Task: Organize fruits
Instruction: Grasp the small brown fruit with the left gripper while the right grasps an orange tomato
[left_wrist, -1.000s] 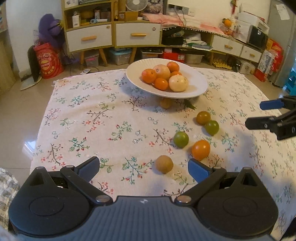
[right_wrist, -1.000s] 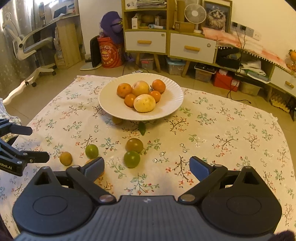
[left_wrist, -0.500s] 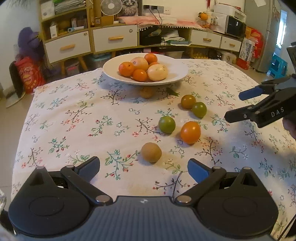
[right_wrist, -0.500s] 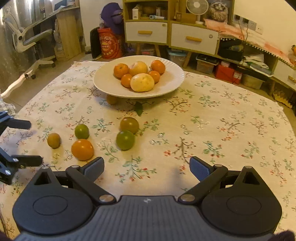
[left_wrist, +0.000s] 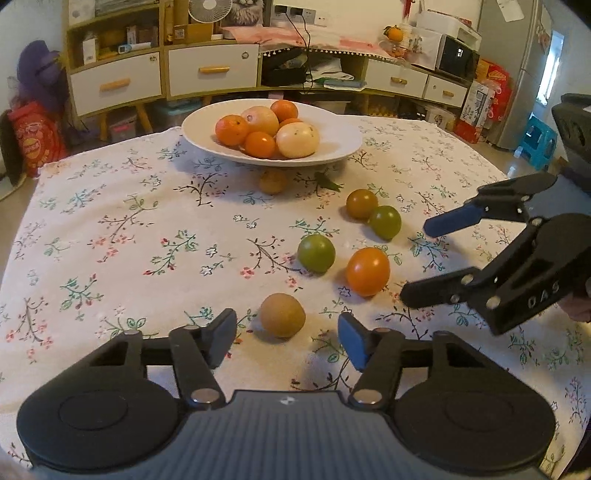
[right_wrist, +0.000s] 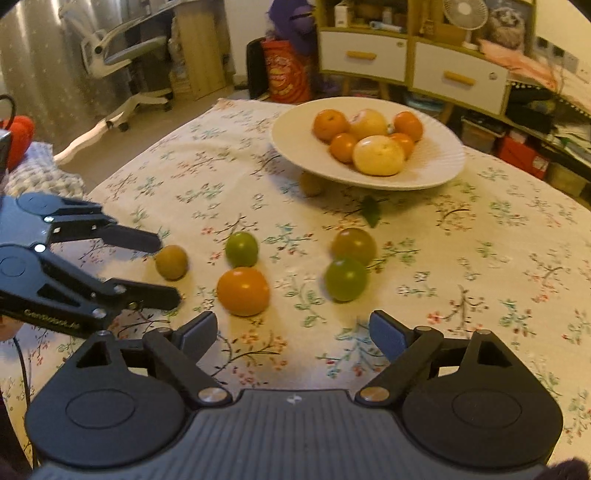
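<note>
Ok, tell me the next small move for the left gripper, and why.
Probably ease the left gripper slightly forward and down, then close on the brown fruit. Its jaws have just been closing, yet the pads stand clear on either side of the fruit, which sits at their tips on the tablecloth. The plate has room.

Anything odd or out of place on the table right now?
One small brown round fruit sits tucked under the rim of the white footed fruit plate, half hidden. A loose green leaf lies on the floral tablecloth beside it. Nothing spilled or damaged.
</note>
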